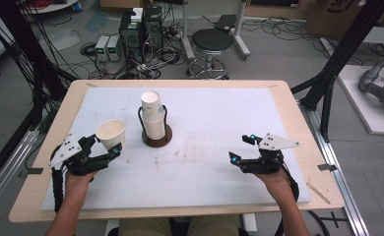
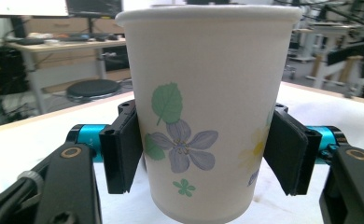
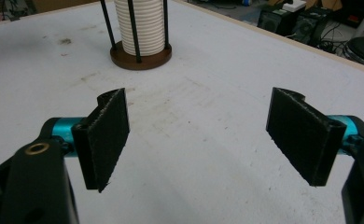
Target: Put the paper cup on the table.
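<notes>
The cup [image 2: 208,116] stands upright, mouth up, flower print facing the camera in the left gripper view, at the left of the white mat [image 1: 205,162] and a little left of the stack [image 1: 153,115] in its wire holder. It sits squarely between the jaws of the left gripper [image 1: 107,143]. Both pads [image 2: 124,149] lie against its lower wall, one on each side, and the rim rises well above them. So I read the left gripper as grasping the cup, though lightly, since the wall shows no dent. Whether the base rests on the mat or hangs just above it I cannot tell. The step in hand looks like handling this single cup beside the stack, either setting it down or lifting it off. To do it well, keep the squeeze gentle, because thin paper buckles under a hard pinch. Hold the jaws level so the cup stays plumb. If it is being put down, let the base settle flat on the mat before the pads part, then draw the gripper straight back toward the person so neither pad drags the wall and tips it. If it is being lifted, raise it straight up before moving sideways, clear of the holder's rods. The right gripper [image 1: 243,148] rests well apart at the right of the mat, jaws spread wide with nothing between them.
</notes>
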`<state>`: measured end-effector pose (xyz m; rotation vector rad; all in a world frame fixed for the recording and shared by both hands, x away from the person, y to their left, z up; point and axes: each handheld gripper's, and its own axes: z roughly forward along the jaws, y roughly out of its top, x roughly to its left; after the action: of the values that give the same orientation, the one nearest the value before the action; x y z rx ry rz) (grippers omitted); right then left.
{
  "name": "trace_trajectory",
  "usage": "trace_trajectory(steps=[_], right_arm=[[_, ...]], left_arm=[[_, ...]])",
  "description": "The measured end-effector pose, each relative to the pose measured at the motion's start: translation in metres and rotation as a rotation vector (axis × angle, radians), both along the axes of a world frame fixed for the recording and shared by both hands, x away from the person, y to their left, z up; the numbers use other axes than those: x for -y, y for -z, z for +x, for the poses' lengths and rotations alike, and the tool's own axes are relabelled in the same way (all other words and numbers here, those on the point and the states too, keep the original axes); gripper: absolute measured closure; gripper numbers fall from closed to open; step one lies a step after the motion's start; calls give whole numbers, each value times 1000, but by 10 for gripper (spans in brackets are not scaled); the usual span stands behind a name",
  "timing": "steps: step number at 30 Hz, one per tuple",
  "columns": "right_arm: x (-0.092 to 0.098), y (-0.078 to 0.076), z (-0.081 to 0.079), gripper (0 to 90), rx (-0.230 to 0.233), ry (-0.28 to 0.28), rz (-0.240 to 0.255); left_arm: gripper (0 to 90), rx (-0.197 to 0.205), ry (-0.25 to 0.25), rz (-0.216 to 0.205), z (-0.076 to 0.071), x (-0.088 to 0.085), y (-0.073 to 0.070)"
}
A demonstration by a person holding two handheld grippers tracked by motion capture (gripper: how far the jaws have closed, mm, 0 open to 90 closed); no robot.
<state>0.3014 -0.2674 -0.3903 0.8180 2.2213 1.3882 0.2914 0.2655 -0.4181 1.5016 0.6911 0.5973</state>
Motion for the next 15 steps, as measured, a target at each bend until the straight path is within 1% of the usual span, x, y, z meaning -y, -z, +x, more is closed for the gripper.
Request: trace_trajectory(steps=[1,2,3,6,9,11,12,15], right_arm=[[0,0,0,218,-1,2,-1],[-1,0,0,218,1,-1,-3],[-1,0,-1,218,2,-3,-2],[0,-1,-3,219,3,-2,-1],[1,-1,-3,219,7,-2,-2],[1,-1,-3,219,4,-2,-1],[1,0,-3,219,5,-3,-4],[1,-1,-3,219,3,-2,-1]], left_arm=[[339,1,-15,1,3,-2,0],[339,-8,-35,0,7,-3,2],[340,-15,-46,-4,9,-4,3],[340,-39,-78,7,17,-7,7],[340,-58,-112,12,21,-7,10],[340,-83,-144,28,25,-7,12],[340,-92,-152,33,26,-7,13],[339,-136,-191,77,31,-6,17]])
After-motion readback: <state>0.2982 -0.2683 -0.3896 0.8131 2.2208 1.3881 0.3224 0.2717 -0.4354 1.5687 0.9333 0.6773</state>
